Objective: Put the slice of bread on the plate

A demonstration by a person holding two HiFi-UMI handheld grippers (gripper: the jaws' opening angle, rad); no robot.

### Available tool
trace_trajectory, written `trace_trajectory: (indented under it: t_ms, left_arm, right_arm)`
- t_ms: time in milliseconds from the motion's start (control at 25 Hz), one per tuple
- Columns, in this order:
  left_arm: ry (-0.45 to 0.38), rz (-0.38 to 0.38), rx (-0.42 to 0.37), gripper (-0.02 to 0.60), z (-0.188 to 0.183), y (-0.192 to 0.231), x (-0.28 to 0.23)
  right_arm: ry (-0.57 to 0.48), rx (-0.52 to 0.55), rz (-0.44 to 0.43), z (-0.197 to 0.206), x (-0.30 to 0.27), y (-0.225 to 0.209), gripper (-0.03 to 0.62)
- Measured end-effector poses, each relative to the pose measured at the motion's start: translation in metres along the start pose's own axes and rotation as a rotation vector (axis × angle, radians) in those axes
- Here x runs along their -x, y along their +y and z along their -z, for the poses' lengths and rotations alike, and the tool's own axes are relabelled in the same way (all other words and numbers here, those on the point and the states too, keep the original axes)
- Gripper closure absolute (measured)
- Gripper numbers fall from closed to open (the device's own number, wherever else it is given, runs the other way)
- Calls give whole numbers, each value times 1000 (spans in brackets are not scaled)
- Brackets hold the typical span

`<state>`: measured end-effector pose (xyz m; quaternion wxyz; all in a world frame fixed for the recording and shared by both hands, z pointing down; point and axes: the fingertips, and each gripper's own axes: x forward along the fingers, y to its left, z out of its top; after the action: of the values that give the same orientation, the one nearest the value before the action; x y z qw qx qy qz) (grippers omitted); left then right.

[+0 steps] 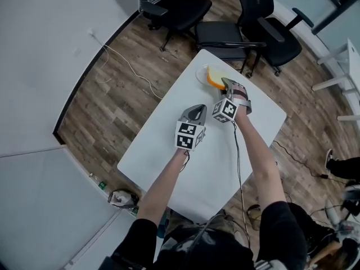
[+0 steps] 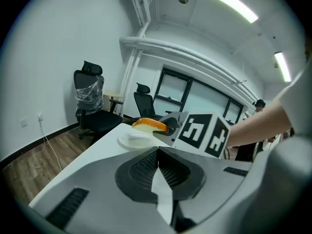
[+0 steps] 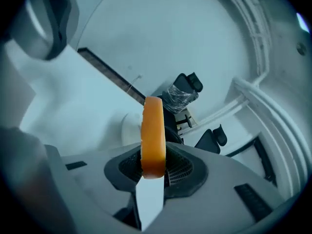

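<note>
A slice of bread (image 1: 214,78) with an orange crust hangs just over the white plate (image 1: 201,73) at the far end of the white table (image 1: 169,151). My right gripper (image 1: 226,85) is shut on it. In the right gripper view the slice (image 3: 153,133) stands edge-on between the jaws of that gripper (image 3: 153,167), with the plate (image 3: 128,128) behind it. My left gripper (image 1: 197,112) hovers over the table's middle, shut and with nothing in it. The left gripper view looks past this gripper (image 2: 157,155) to the bread (image 2: 149,125), the plate (image 2: 133,140) and the right gripper's marker cube (image 2: 204,131).
Black office chairs (image 1: 236,35) stand close beyond the table's far edge, one more (image 1: 171,7) to the left with plastic wrap on its back. A white cable (image 1: 129,66) runs over the wooden floor at the left. The plate lies near the table's far corner.
</note>
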<state>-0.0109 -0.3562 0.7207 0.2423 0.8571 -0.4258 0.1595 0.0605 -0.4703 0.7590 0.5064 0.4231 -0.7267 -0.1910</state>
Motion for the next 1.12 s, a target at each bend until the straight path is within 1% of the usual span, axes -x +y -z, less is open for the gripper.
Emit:
trace_trajectory:
  t_ms: [40, 120, 200, 280, 400, 480, 600, 640, 680, 720, 800, 960, 1000, 1120]
  left_arm:
    - [3, 0, 7, 574, 4, 3, 1]
    - [13, -6, 18, 574, 13, 10, 5]
    - [27, -14, 24, 574, 21, 17, 8]
    - [39, -23, 33, 574, 28, 24, 9]
    - [43, -25, 58, 574, 32, 27, 8]
    - [41, -20, 70, 574, 33, 24, 6]
    - [42, -1, 77, 574, 31, 16, 4]
    - [43, 6, 79, 574, 31, 13, 3]
    - [44, 12, 83, 574, 31, 12, 3]
    - [46, 17, 89, 574, 31, 11, 3]
    - [54, 20, 98, 574, 32, 11, 3]
    - [50, 22, 92, 574, 26, 7, 5]
    - [45, 21, 91, 574, 24, 6, 7]
    - [28, 16, 92, 574, 18, 3, 14]
  right_arm:
    - [24, 62, 6, 4, -11, 0, 502]
    - [70, 133, 12, 11, -30, 1, 502]
    - [97, 159, 7, 16, -45, 5, 502]
    - [104, 168, -19, 17, -55, 11, 502]
    - [91, 189, -96, 13, -60, 22, 495]
    - [80, 198, -154, 6, -55, 28, 435]
    - [75, 178, -203, 7, -54, 35, 425]
    - [79, 164, -232, 12, -56, 39, 402]
    - [83, 151, -269, 15, -56, 44, 324]
    - [83, 137, -305, 16, -54, 48, 281]
    - [76, 101, -348, 13, -48, 50, 266]
    - [71, 6, -333, 14, -28, 40, 267]
    - [67, -28, -328, 14, -20, 39, 277]
    - [24, -180, -276, 13, 13, 30, 485]
